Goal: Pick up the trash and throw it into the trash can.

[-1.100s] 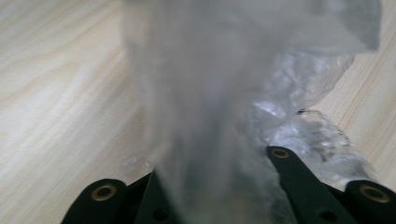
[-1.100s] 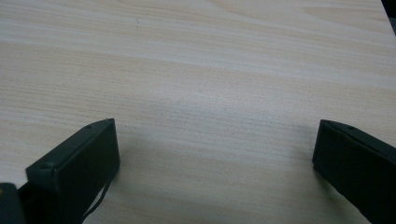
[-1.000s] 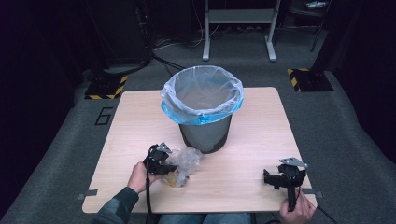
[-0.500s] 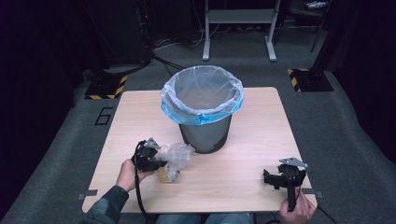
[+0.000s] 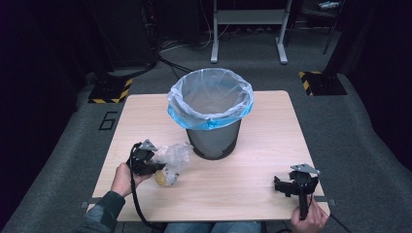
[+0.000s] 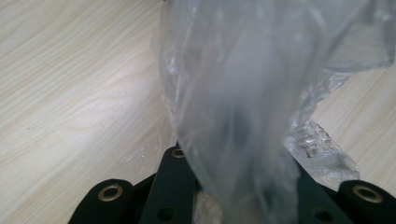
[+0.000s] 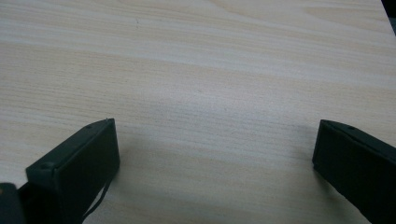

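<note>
Behind clear bag (image 6: 243, 107), left tongs (image 6: 233, 186) hidden

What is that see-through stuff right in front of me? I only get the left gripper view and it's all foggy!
Observer: It's a crumpled clear plastic bag. From the high view it lies on the table at the left gripper, with something yellowish inside it.
Child: Is there somewhere to throw it away?
Observer: Yes, a grey bin with a blue-edged liner stands in the middle of the table, just beyond the bag.
Child: What's the other hand doing?
Observer: The right gripper sits near the table's front right corner, far from the bag. Its own view shows its jaws wide apart over bare wood, holding nothing.
</note>
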Tool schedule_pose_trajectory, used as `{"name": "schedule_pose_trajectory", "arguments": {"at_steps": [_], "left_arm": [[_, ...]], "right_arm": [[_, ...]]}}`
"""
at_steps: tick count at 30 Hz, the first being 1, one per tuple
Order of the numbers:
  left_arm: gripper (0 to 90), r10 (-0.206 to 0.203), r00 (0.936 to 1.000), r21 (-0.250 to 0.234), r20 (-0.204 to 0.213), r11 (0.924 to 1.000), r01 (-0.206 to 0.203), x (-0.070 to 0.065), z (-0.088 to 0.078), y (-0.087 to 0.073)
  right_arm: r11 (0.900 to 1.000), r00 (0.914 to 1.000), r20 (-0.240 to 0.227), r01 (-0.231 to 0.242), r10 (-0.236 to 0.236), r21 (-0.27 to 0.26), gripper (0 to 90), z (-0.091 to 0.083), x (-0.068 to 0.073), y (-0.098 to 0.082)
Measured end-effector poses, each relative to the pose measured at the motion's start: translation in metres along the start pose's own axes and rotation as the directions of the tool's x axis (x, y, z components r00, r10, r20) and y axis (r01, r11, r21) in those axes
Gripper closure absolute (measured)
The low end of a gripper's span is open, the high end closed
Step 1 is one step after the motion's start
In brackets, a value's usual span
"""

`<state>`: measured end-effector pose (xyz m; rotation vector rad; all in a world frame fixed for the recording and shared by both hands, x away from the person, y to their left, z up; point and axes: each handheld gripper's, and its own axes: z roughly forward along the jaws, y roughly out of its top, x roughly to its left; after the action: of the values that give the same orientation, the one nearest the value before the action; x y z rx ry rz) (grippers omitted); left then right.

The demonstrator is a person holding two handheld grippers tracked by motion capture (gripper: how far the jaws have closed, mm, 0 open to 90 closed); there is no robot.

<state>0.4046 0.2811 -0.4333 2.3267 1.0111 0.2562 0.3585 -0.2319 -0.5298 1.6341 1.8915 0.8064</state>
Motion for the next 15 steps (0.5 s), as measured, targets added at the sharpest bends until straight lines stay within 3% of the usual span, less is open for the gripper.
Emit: {"name": "schedule_pose_trajectory", "arguments": {"at_steps": [15], "left_arm": [[82.0, -0.010, 0.9994, -0.007, -0.034, 0.9999, 0.010, 0.014, -0.025, 0.001]], "right_arm": [[1.000, 1.0000, 0.000, 0.000, 0.000, 0.000, 0.0, 0.000, 0.000, 0.000]]}}
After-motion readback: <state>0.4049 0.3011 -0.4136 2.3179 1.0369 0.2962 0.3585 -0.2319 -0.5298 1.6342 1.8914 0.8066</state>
